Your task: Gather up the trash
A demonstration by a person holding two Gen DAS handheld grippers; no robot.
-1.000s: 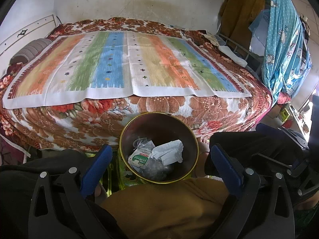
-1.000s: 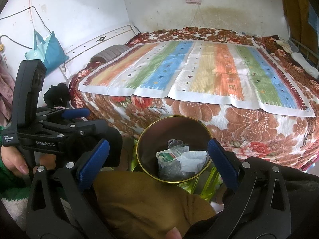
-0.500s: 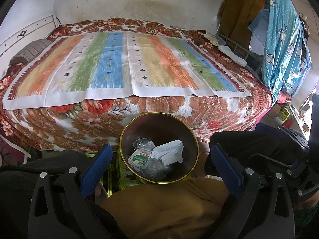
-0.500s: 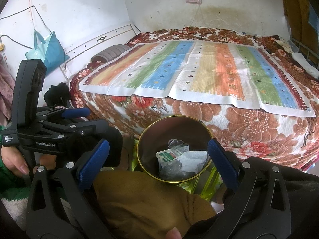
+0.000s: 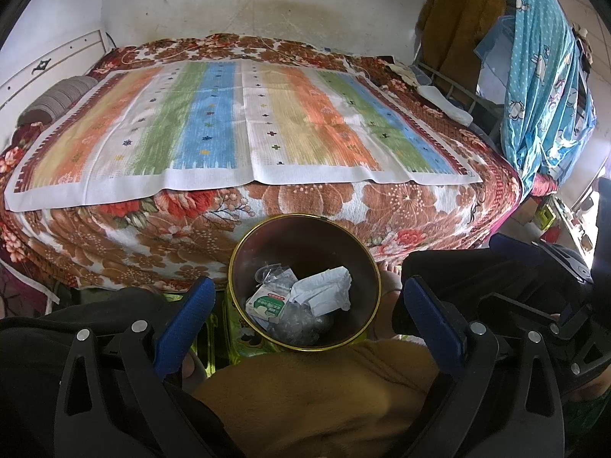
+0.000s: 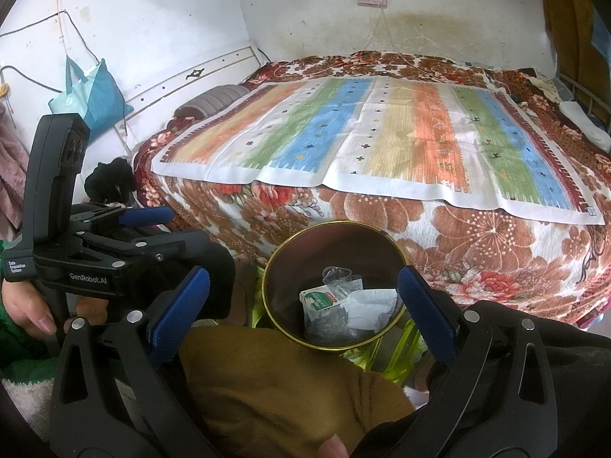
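Down low by the side of the bed, a round bin with a gold rim, standing up straight, open mouth facing up, sides narrowing toward the bottom. Inside it, at the bottom: a small green and white carton, a crumpled white paper and some clear plastic wrap, all piled together and touching. Probably very light, all of it. Paper soft and squashy, easy to pinch on a sticking-up fold. Plastic thin and slippery, likely to slide out of a weak pinch. Carton a bit stiffer, lying flat and tilted, long side running from lower left to upper right in the left view; best taken across its short side. Bin itself looks like thin metal, hard and smooth, best held at the rim. Left gripper spread wide, nothing between its blue pads, hanging above the bin. Right gripper also spread wide and holding nothing, with the bin seen between its fingers. Nothing like trash seen on the striped cloth on top of the bed, so the collecting seems nearly done.
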